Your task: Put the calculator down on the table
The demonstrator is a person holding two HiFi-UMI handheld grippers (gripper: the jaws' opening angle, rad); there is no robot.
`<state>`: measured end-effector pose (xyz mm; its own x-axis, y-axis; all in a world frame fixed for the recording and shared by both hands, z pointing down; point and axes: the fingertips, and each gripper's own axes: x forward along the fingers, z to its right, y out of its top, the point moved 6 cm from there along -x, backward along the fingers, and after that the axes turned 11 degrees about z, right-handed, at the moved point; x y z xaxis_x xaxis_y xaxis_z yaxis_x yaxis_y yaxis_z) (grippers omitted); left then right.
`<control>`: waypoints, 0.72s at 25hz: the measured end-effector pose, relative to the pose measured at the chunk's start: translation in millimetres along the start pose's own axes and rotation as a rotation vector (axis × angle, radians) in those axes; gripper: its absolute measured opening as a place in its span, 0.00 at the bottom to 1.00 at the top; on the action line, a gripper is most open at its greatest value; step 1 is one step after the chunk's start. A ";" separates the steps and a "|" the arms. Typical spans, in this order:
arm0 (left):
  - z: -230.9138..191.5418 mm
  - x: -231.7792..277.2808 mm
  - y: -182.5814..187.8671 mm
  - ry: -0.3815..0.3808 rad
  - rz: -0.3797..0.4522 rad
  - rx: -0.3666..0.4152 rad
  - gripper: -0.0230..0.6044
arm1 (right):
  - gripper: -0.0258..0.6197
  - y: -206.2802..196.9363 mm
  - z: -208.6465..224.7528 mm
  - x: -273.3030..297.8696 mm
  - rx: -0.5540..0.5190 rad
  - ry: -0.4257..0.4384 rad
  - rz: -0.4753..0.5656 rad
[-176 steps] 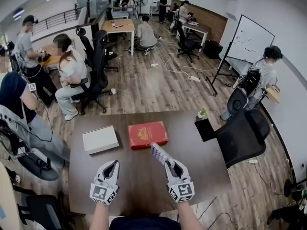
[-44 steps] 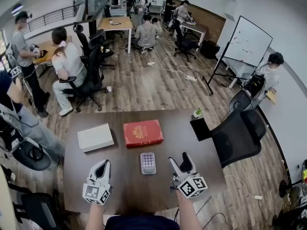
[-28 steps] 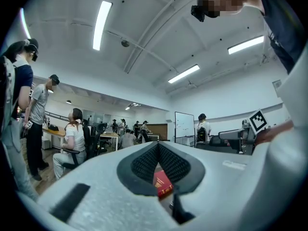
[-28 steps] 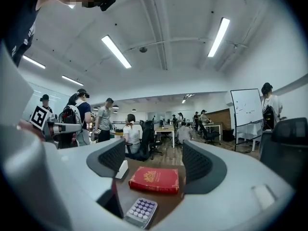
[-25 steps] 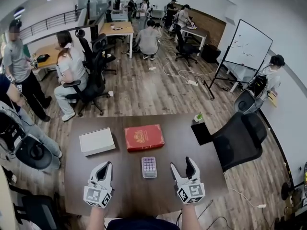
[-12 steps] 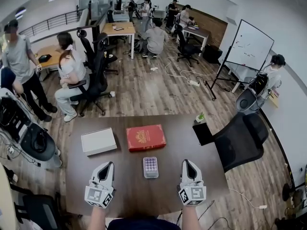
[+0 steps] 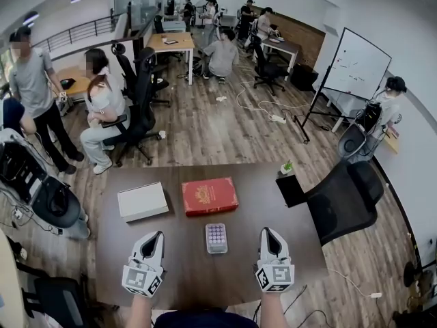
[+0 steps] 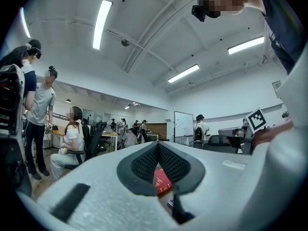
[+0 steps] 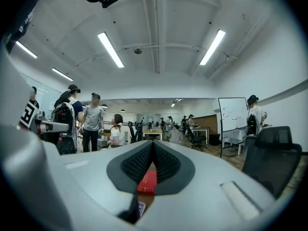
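Calculator (image 7: 216, 238) lies flat on the table (image 7: 191, 279), between my left gripper (image 7: 156, 237) and right gripper (image 7: 268, 233). Both are closed and empty, near the front edge, with bare wood around them.

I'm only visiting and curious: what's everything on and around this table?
Brown wooden table: one, brown, centre.
Flat white box: one, white, table's far left.
Red hardcover book: one, red, right of that box.
Small grey calculator with purple keys: one, grey, flat, table's middle.
Green potted plant: one, green, table's far right corner.
Black office chair: one, black, right of table.
Left gripper: one, white, near edge, jaws shut.
Right gripper: one, white, near edge, jaws shut.
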<state>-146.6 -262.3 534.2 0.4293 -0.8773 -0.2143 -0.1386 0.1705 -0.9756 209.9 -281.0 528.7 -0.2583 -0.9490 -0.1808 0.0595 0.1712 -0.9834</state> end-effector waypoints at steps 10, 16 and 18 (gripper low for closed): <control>0.3 -4.6 -1.5 0.005 0.002 0.000 0.03 | 0.06 -3.0 -1.3 -1.6 -0.003 0.004 -0.006; 5.7 -3.2 -2.5 -0.010 -0.003 -0.009 0.03 | 0.06 -2.3 -0.2 -1.3 -0.010 0.021 -0.013; 7.5 -1.8 -3.2 0.000 -0.011 -0.010 0.03 | 0.06 -1.9 4.4 -2.2 -0.008 0.021 -0.013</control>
<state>-140.2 -257.9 537.3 0.4310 -0.8790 -0.2040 -0.1432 0.1565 -0.9772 214.6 -280.5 531.0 -0.2793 -0.9455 -0.1677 0.0478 0.1607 -0.9858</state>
